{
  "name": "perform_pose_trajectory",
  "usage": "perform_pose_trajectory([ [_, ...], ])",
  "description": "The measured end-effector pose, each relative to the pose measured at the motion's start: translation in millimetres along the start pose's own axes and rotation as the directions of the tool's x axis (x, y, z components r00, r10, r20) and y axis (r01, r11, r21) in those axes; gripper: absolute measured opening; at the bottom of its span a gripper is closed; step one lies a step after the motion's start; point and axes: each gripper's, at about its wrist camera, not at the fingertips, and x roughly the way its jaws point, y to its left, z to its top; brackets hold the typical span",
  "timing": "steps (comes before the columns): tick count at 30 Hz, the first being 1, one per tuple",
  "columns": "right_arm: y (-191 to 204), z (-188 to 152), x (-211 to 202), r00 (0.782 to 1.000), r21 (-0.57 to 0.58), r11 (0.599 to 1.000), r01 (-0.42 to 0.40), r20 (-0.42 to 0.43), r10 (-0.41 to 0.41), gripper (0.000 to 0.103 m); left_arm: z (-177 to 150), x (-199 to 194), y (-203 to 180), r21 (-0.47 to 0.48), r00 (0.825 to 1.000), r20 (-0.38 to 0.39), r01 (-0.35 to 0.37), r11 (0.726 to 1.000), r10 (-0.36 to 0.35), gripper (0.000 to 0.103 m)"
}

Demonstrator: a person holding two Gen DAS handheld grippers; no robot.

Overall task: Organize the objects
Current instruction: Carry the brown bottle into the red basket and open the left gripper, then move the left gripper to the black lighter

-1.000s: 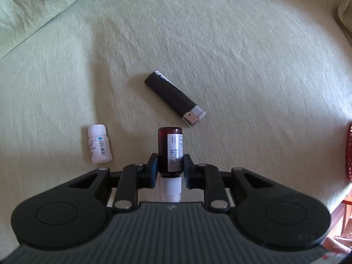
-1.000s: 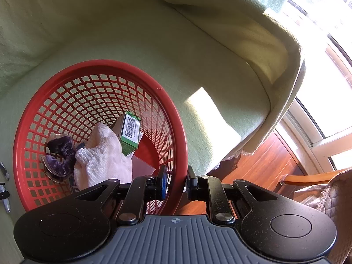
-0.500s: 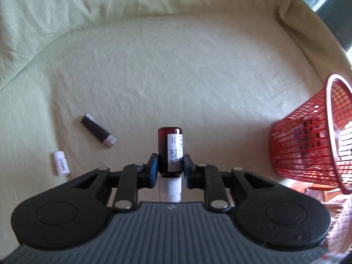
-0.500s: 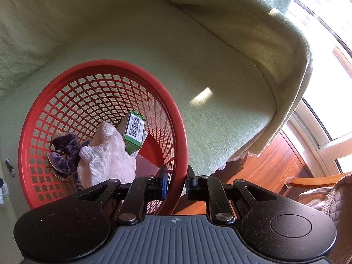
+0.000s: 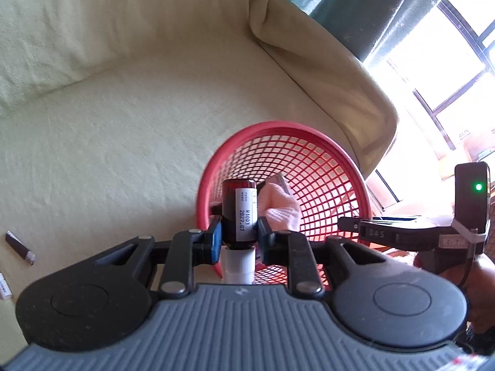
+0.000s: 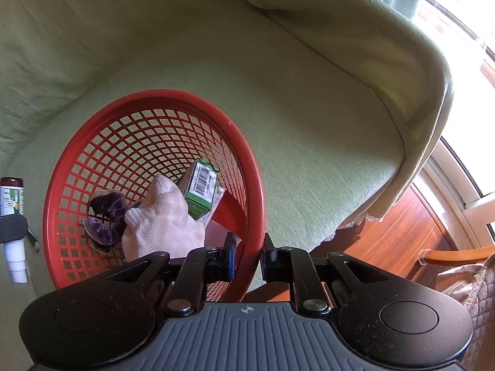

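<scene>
- Already in the red basket (image 6: 92, 160): a white cloth (image 6: 161, 219), a green box (image 6: 201, 191) and a dark purple item (image 6: 106, 216).
- Left claw (image 5: 238, 238) grips the brown bottle (image 5: 239, 213) by its body — held at the basket's near rim, not yet dropped in.
- Right claw (image 6: 247, 258) is clamped on the basket's rim, steadying it.
- Left on the sofa (image 5: 108, 139): a dark lighter (image 5: 20, 247) and a small white bottle (image 5: 4, 287) — two more trips, I judge.

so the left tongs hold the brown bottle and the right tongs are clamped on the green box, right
Not quite. The left tongs do hold the brown bottle, but the right tongs are clamped on the red basket's rim; the green box lies inside, as the right wrist view shows.
</scene>
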Motion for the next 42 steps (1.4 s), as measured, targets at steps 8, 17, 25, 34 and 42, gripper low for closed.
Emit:
perform_pose_trajectory([
  [8,-1.1,-1.2,-1.1,1.0,0.001,1.0,-0.014,0.007,0.014,0.012,5.9,17.8,-23.3,0.042,0.999,0.004,0.032,0.999,-0.032,0.029],
  [17,-0.6,-1.1,-0.4,1.0,-0.002,1.0,-0.01,0.004,0.01,0.012,5.1,10.9,-6.1,0.051,0.999,-0.014,-0.037,0.998,0.038,0.03],
  [25,2.6,0.0,-0.4,1.0,-0.014,1.0,0.002,0.002,-0.002,0.012,-3.0,-5.5,26.1,0.018,0.994,-0.004,-0.105,0.994,0.105,0.03],
  [34,5.5,0.5,0.6,1.0,-0.017,1.0,0.021,0.0,-0.021,0.012,-30.7,-20.8,94.9,-0.092,0.969,-0.029,-0.248,0.964,0.246,0.031],
  [42,8.3,0.7,2.4,0.999,-0.02,0.999,0.051,-0.007,-0.051,0.012,-80.0,-29.1,163.0,-0.183,0.926,-0.076,-0.377,0.908,0.369,0.032],
])
